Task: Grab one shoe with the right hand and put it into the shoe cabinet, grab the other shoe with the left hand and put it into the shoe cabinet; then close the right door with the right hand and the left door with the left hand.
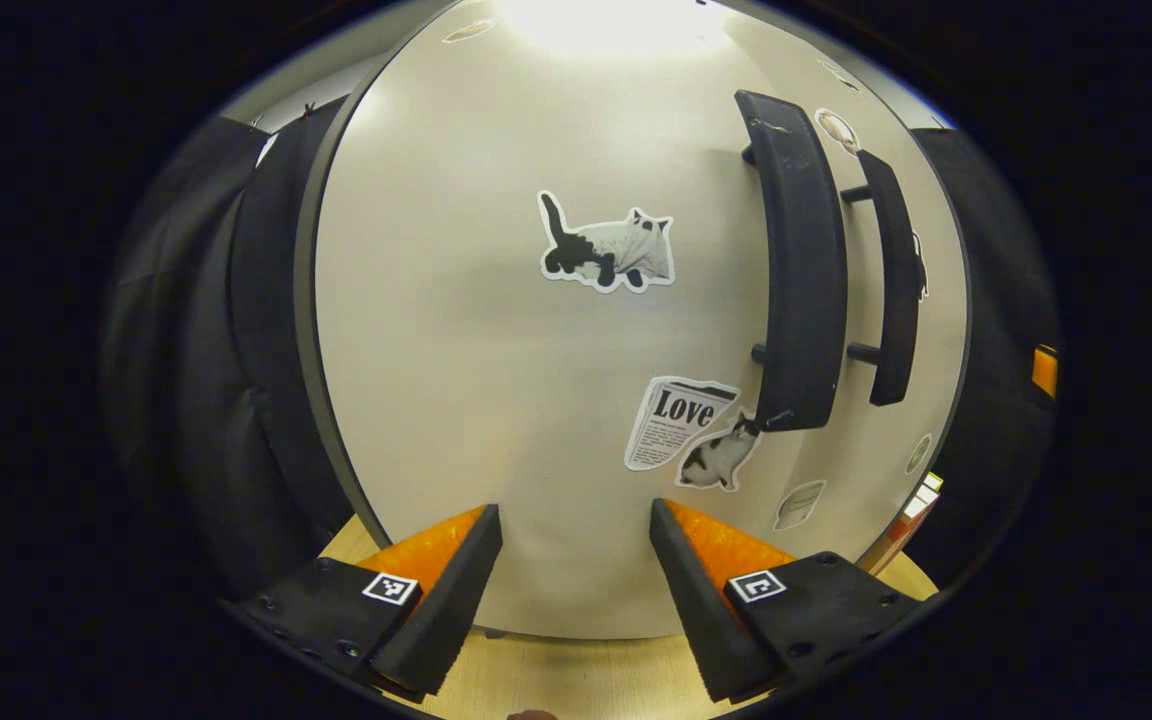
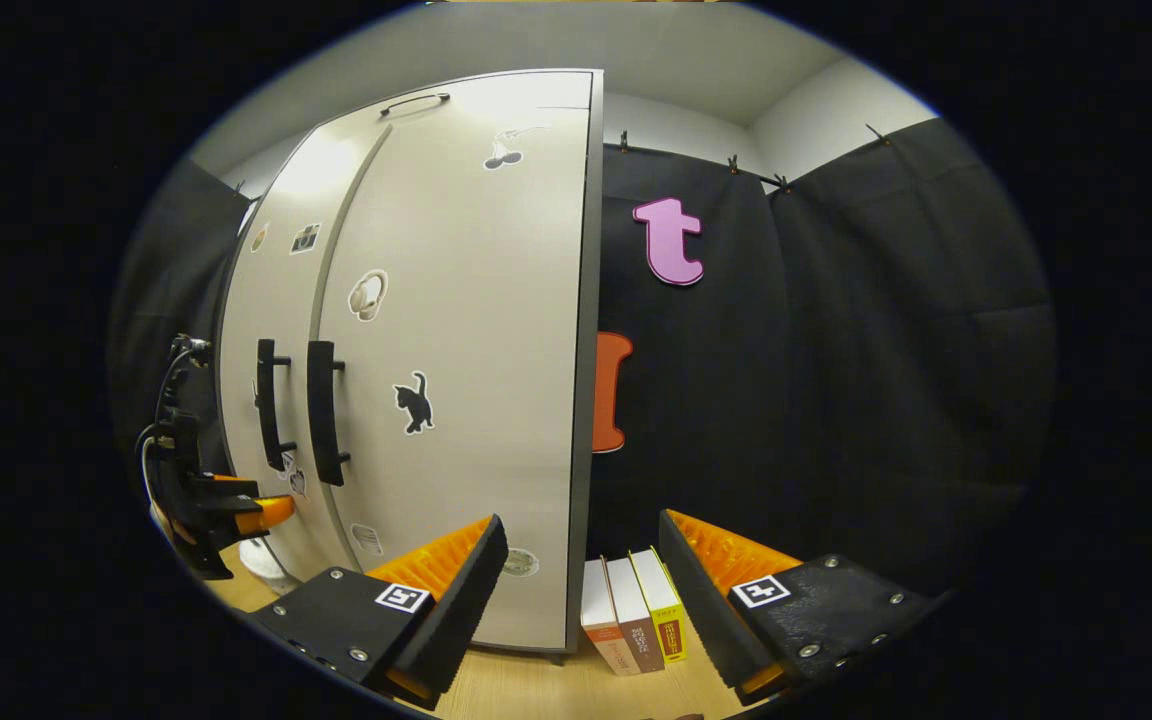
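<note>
- The left tool (image 1: 576,590) faced the left door (image 1: 536,380) of the shoe cabinet (image 2: 416,330) at close range, its fingers apart with nothing between them.
- The right tool (image 2: 581,600) stood back from the cabinet, fingers likewise apart and empty, directed at the cabinet's right edge and a row of books (image 2: 633,620) on the tabletop (image 2: 526,690).
- Both doors appeared flush in the right gripper view, the right door (image 2: 476,330) level with the left; the two handles (image 2: 321,410) stood side by side. The task was judged at or near completion, with the left door's closing as the step in hand.
- No shoe was visible; the shoes were presumed inside behind the doors.
- Recommended practice: press flat on the door panel clear of the left handle (image 1: 801,270), push straight until the door seats, then withdraw along the same line.
- In the right gripper view the left tool (image 2: 236,510) sat low by the left door, near its handle; contact with the panel could not be confirmed.
- Clearances: the books stood just beside the cabinet's right foot, and the booth cloth hung close on both sides. Open room lay towards the operator, over the bare tabletop.
</note>
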`<state>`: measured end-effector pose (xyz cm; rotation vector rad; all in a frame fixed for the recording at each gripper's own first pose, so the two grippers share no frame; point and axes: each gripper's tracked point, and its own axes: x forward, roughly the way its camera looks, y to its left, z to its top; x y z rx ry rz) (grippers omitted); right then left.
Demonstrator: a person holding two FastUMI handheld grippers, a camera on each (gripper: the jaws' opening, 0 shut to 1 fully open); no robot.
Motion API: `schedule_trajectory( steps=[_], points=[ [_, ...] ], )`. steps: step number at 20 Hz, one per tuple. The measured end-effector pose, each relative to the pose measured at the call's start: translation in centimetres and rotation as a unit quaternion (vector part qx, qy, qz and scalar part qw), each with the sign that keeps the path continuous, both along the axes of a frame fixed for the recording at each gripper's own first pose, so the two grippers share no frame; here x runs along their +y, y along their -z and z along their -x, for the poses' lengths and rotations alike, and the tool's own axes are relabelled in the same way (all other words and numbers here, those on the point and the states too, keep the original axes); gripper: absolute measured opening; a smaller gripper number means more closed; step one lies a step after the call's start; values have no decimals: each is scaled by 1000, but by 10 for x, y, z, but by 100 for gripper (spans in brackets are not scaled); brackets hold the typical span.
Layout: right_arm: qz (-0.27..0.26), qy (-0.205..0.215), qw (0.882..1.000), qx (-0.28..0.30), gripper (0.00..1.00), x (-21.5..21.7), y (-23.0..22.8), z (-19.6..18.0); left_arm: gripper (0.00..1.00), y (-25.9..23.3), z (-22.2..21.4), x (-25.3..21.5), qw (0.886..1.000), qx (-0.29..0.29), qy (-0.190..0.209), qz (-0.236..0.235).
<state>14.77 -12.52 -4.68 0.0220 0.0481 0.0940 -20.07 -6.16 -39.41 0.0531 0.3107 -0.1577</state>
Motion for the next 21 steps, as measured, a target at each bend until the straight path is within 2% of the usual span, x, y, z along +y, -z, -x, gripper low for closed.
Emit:
schedule_trajectory(
  steps=[4,7,13,14,21],
  points=[
    [4,-1,1000,6,94,-2,-17,7,97,-32,35,14,1000,-8,-8,14],
    [4,1,1000,0,94,-6,-35,18,97,-87,68,31,998,-50,-12,37],
    [2,-2,1000,-31,94,-7,-75,42,96,-186,127,82,992,-110,-35,49],
    [3,0,999,-37,94,-9,-81,47,99,-196,136,91,991,-117,-41,53],
    [11,19,998,-53,94,-22,-99,63,97,-246,170,151,981,-165,-82,55]
  ],
)
